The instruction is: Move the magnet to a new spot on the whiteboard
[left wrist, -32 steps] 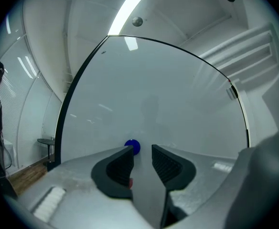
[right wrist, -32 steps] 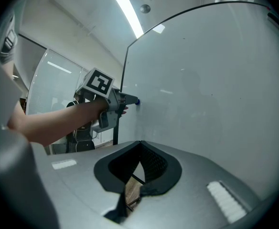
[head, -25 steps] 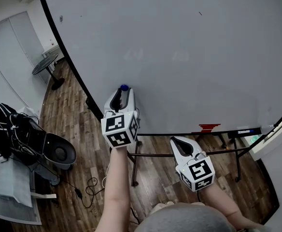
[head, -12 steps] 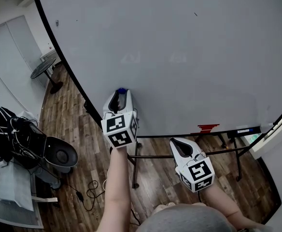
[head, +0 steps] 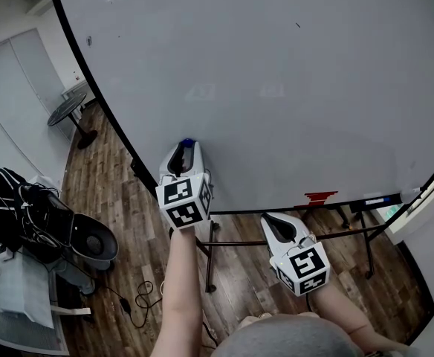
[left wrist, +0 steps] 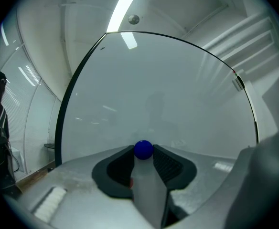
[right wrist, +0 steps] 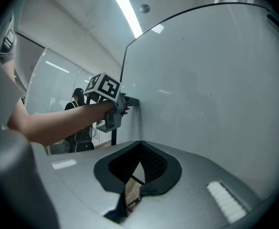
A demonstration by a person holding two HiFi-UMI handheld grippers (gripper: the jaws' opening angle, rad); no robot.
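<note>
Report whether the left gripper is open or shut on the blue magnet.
Shut on it: the left gripper has just been closing, and both pads touch the magnet at the whiteboard.

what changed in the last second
The left tongs have just been closing on the blue magnet, which sits between their jaws, pads now seeming to touch it. Unchanged: the magnet's spot on the whiteboard, and the right tongs, shut, empty and held low.
</note>
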